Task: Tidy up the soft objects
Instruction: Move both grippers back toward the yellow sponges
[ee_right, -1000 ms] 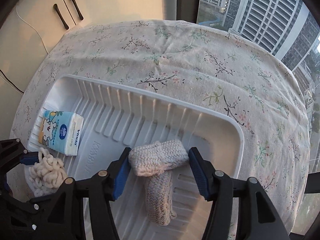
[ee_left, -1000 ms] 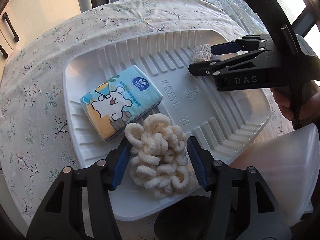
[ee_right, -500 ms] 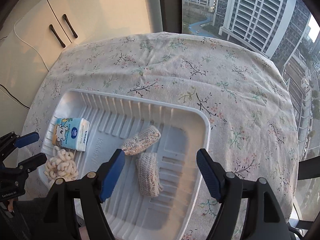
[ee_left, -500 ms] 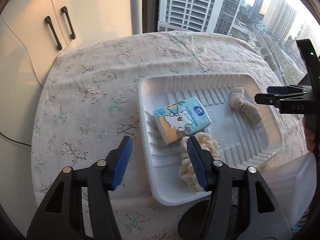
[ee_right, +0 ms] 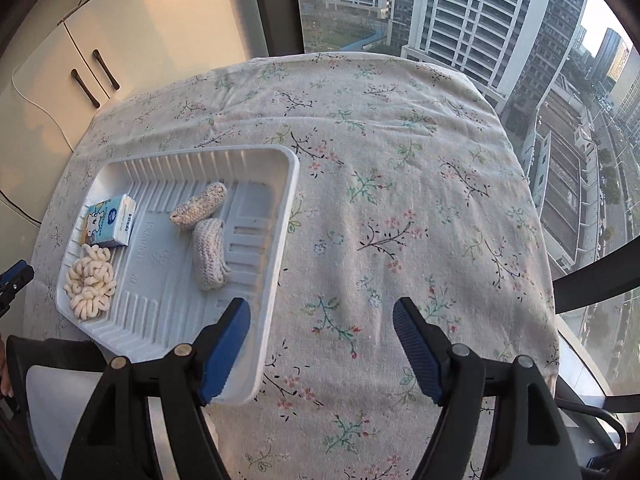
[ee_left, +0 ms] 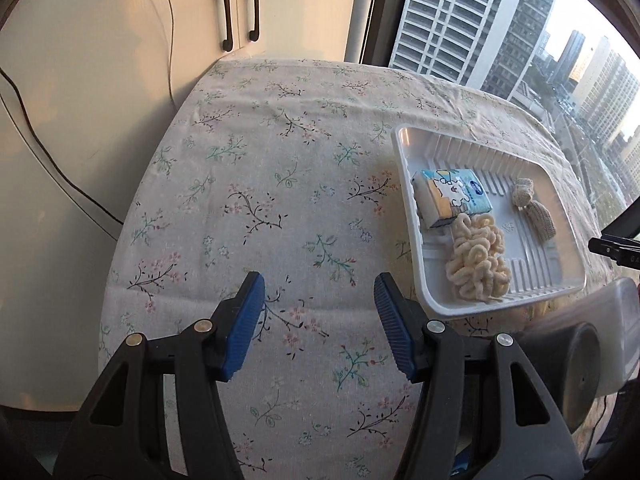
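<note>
The left gripper [ee_left: 318, 312] is being held over the flowered cloth of the counter [ee_left: 256, 184], its jaws apart with nothing between them, and the right gripper [ee_right: 322, 340] is being held likewise, its jaws having just been opening over bare cloth. The tissue pack [ee_right: 109, 221], the cream looped piece [ee_right: 90, 283] and the two knitted pieces [ee_right: 208, 248] are being kept in the white tray [ee_right: 256, 320], well apart from both grippers.

Cream cupboard doors [ee_left: 168, 20] with dark handles [ee_left: 238, 14] at the back left. Beside them, a big window [ee_right: 460, 12] onto tall grey towers. Flowered cloth [ee_right: 400, 200] over the worktop, warm low sunlight across everything.
</note>
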